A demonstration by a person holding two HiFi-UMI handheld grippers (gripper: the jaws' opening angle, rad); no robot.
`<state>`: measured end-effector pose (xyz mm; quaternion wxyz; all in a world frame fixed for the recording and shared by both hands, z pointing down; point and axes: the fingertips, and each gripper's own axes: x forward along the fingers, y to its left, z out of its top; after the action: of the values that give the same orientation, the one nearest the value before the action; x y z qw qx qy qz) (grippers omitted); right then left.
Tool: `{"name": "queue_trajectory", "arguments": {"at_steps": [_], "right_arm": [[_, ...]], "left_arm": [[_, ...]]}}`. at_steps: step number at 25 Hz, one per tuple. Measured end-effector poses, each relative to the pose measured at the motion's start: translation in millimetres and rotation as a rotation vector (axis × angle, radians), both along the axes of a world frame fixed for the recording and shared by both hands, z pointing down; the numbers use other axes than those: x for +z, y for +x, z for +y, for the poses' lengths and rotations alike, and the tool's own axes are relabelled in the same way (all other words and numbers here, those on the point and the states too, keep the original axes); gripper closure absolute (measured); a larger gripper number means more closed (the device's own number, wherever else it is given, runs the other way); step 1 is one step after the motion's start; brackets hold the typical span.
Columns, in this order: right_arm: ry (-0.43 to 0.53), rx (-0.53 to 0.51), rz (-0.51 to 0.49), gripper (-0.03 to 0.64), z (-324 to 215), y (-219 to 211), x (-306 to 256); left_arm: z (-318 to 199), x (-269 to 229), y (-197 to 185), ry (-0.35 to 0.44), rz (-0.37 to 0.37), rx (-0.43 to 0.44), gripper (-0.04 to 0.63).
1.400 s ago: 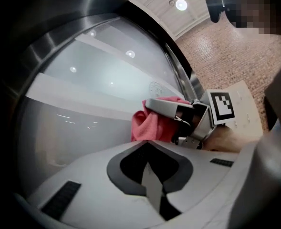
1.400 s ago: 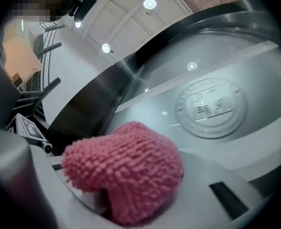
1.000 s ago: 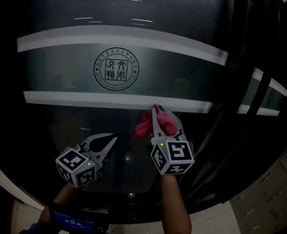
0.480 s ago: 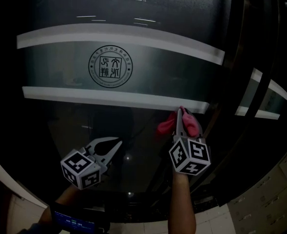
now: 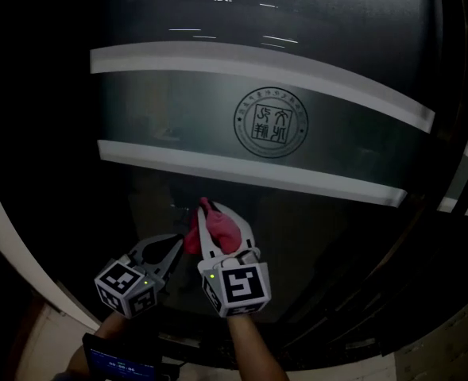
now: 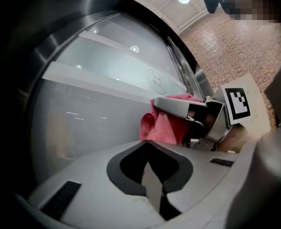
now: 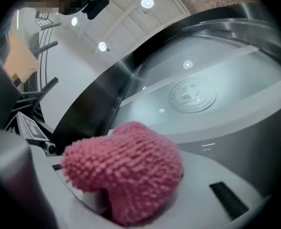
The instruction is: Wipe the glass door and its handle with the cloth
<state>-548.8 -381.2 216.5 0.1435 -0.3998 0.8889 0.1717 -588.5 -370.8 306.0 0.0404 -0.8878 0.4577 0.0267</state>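
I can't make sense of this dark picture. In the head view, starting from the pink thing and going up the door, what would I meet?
Pink cloth clamped in the right gripper → lower white stripe → round emblem → upper white stripe, all on the glass door.

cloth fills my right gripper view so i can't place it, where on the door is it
Observer: In the head view the pink cloth, clamped in the right gripper, lies against the glass door just below the lower white stripe.
Operator: and the left gripper
Observer: The left gripper is close beside the right one, on its left, jaws together and holding nothing.
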Motion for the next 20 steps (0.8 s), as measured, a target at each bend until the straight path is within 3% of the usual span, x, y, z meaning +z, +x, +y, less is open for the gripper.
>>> {"name": "queue_trajectory", "arguments": {"at_steps": [5,10,15,20], "right_arm": [[-0.044,-0.146,0.021,0.568,-12,-125,16],[-0.053,-0.206,0.037,0.568,-18,-195,24],[-0.048,-0.183,0.059,0.568,-27,-205,31],[-0.042,-0.106,0.046,0.568,-30,-153,27]], "left_arm": [[0,12,-90,-0.009,-0.037,-0.127,0.589],[0,21,-154,-0.001,-0.056,-0.189,0.589],[-6,17,-159,0.009,-0.057,-0.171,0.589],[-15,13,-116,0.013,-0.047,-0.089,0.589]]}}
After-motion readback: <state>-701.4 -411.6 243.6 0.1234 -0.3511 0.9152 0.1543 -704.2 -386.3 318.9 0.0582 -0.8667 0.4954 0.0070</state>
